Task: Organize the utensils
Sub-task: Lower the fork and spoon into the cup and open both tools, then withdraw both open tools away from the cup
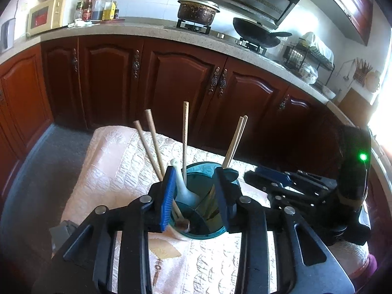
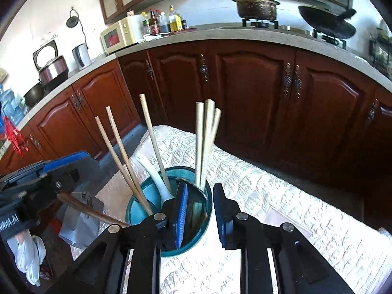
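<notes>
Chopsticks (image 2: pixel 205 142) upright in teal holder (image 2: pixel 132 208), several leaning left, a cluster of three at the right wall, white spoon (image 2: pixel 152 174) among them. Holder itself standing on quilted cloth (image 2: pixel 281 196) over the bench, well in front of dark wooden cabinets (image 2: pixel 245 85).

Left gripper (image 1: pixel 196 193) astride the holder's mouth, jaws apart, blue pads either side of the rim, nothing pressed between them; spoon just beside the left pad, a pair of chopsticks (image 1: pixel 235 142) rising behind the right one. Right gripper (image 2: pixel 199 208) likewise parted, one pad inside the holder's mouth, the other outside the rim on the cloth side, empty.

Judged step: release after dropping utensils into the holder, both sets of jaws clear of any stick. Nothing else loose visible on the cloth, so sorting probably near its end.

Next move likely: lifting both grippers straight up and back, avoiding a snag on leaning sticks or tipping the holder.
</notes>
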